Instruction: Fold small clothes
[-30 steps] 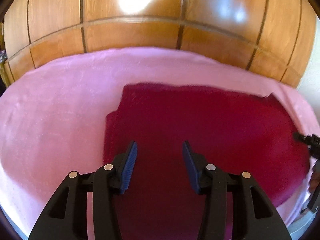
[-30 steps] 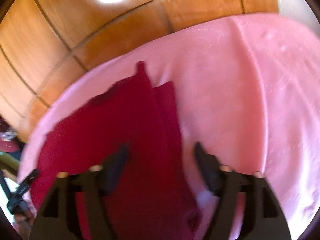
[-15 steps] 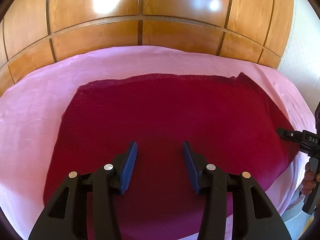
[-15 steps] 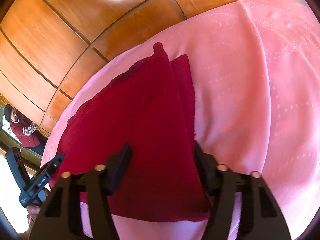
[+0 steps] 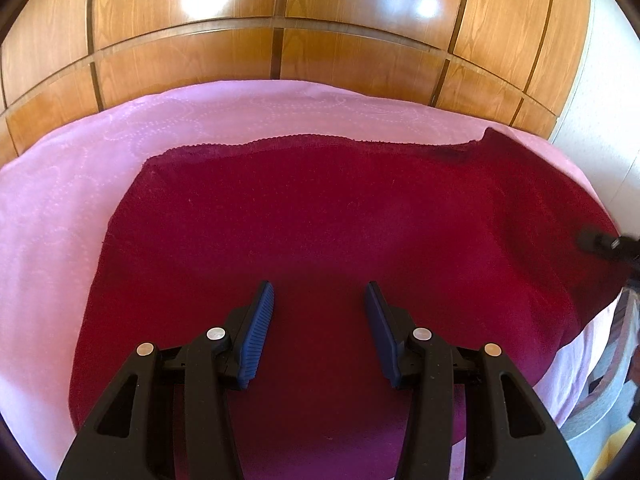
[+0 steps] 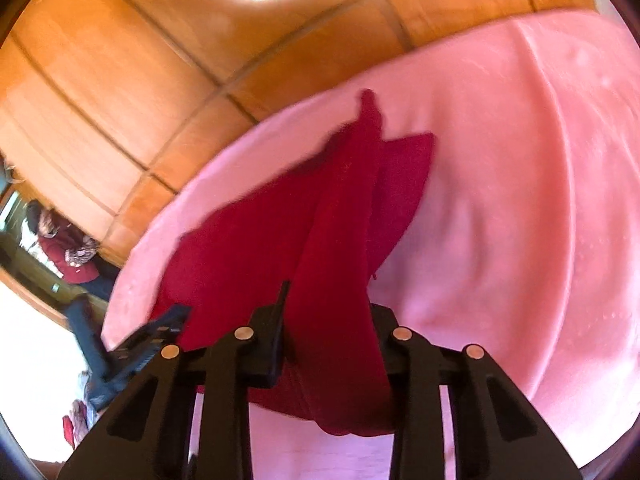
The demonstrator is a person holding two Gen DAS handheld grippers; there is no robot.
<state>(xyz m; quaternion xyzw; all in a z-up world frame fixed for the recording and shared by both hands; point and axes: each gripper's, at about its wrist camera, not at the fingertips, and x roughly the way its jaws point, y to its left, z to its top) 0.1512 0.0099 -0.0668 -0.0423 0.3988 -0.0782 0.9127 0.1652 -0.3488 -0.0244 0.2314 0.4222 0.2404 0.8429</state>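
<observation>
Right wrist: right claw (image 6: 326, 320) closing, pinching red cloth (image 6: 332, 240).

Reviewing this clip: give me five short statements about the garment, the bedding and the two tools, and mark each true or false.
1. The dark red garment lies on a pink bedspread. True.
2. The left tool grips the garment. False: its jaws stand apart above the cloth, with nothing pinched between them.
3. The right tool has a bunch of the garment between its jaws. True; the jaws are closing on it.
4. The panelling behind the bed is painted white. False: it is glossy brown wood.
5. In the right wrist view the garment lies flat all over. False: the gripped part is drawn up into a ridge.
</observation>
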